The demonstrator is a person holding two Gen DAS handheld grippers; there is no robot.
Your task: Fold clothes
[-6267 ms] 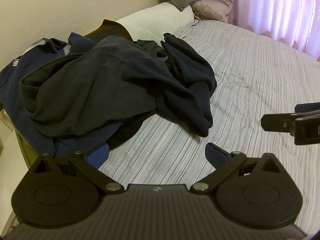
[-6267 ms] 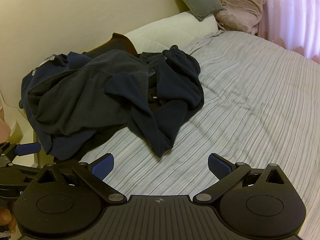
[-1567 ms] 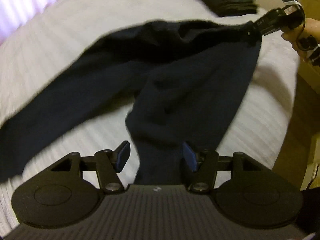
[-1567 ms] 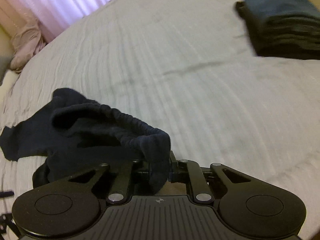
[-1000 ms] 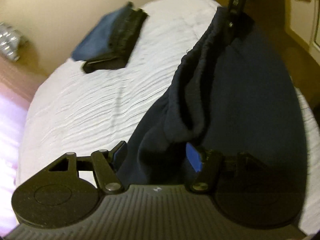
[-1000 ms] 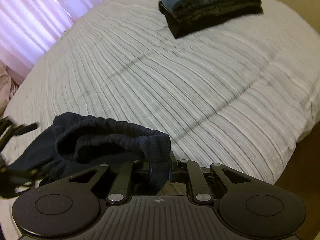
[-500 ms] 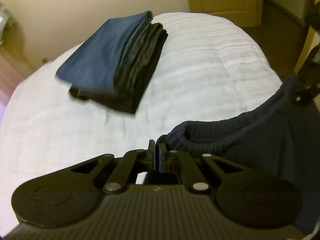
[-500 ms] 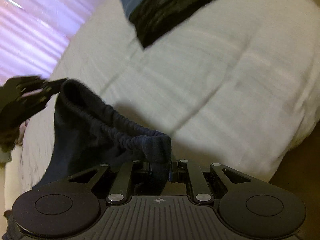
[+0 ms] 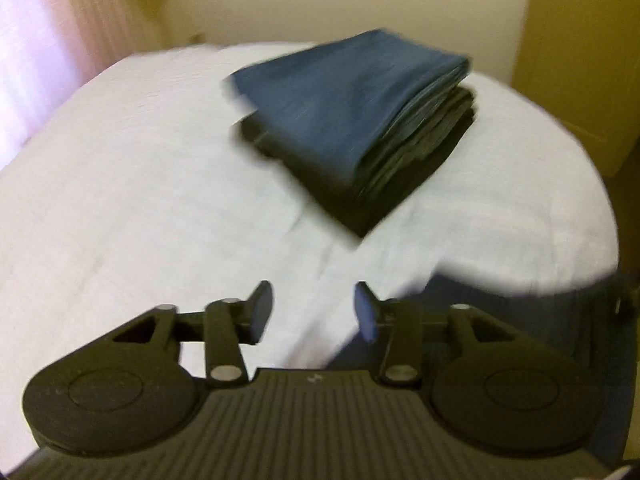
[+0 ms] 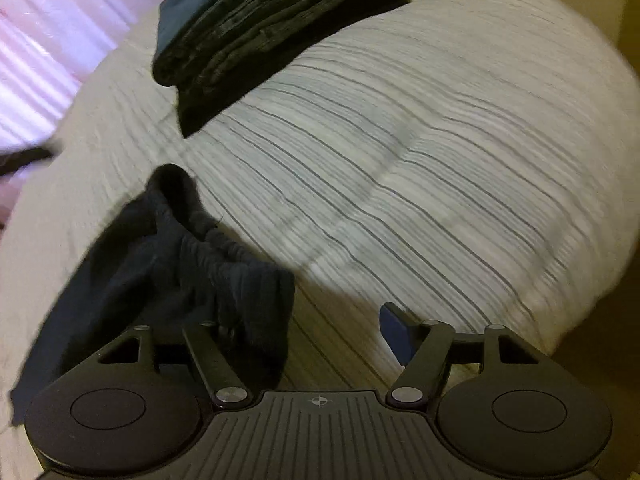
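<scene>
Dark navy pants (image 10: 176,264) with an elastic waistband lie on the striped bedsheet (image 10: 420,168); the waistband drapes over my right gripper's left finger. My right gripper (image 10: 324,328) is open and holds nothing. My left gripper (image 9: 314,310) is open and empty above the sheet (image 9: 140,200). A dark edge of the pants (image 9: 460,292) shows at the lower right of the left wrist view. A stack of folded dark clothes (image 9: 360,120) sits farther along the bed, also in the right wrist view (image 10: 264,28).
The bed's rounded corner and edge (image 10: 580,240) fall off to the right, with floor beyond. Pink curtains (image 10: 52,32) hang at the far left. A beige wall and a wooden door (image 9: 580,40) stand behind the bed.
Both grippers have opened and let go of the waistband. The pants have dropped onto the sheet. The left gripper has swung toward the folded stack.
</scene>
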